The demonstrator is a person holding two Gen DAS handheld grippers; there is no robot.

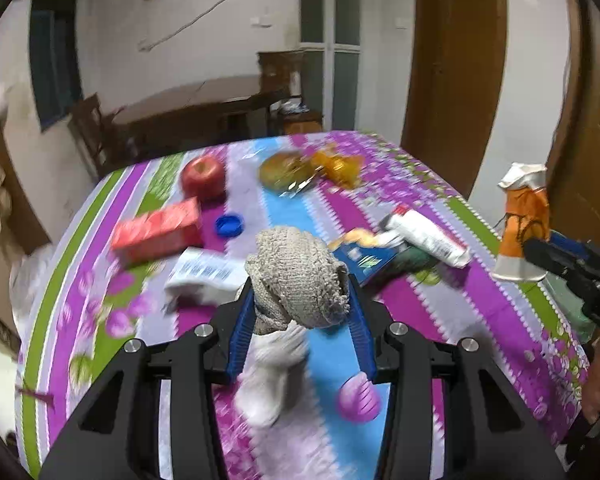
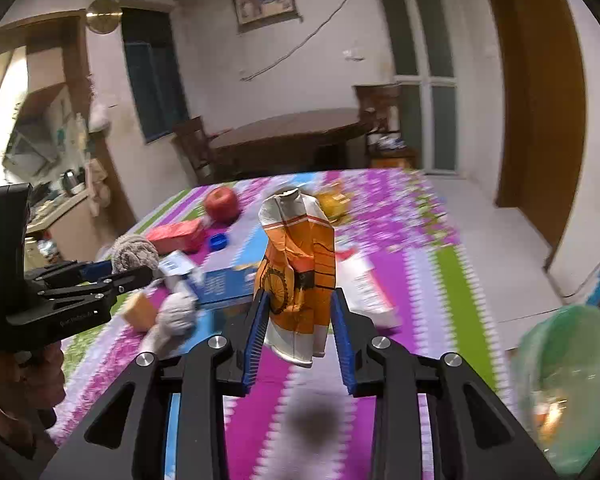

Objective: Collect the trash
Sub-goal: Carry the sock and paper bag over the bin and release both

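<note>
My left gripper (image 1: 300, 300) is shut on a grey and white sock (image 1: 296, 272), held above the flowered tablecloth (image 1: 480, 312); the sock hangs down between the blue pads. It also shows in the right wrist view (image 2: 134, 254). My right gripper (image 2: 298, 308) is shut on a crushed orange and white paper cup (image 2: 300, 268), held upright above the cloth. The cup also shows in the left wrist view (image 1: 522, 224), at the table's right edge. A green-lined trash bin (image 2: 568, 380) stands at the lower right, off the table's edge.
On the cloth lie a red apple (image 1: 203, 176), a red carton (image 1: 158, 230), a blue bottle cap (image 1: 229, 225), a white barcode wrapper (image 1: 204, 272), a blue box (image 1: 366, 260), a white tube (image 1: 428, 236), yellow wrappers (image 1: 336, 168) and a round fruit (image 1: 282, 170).
</note>
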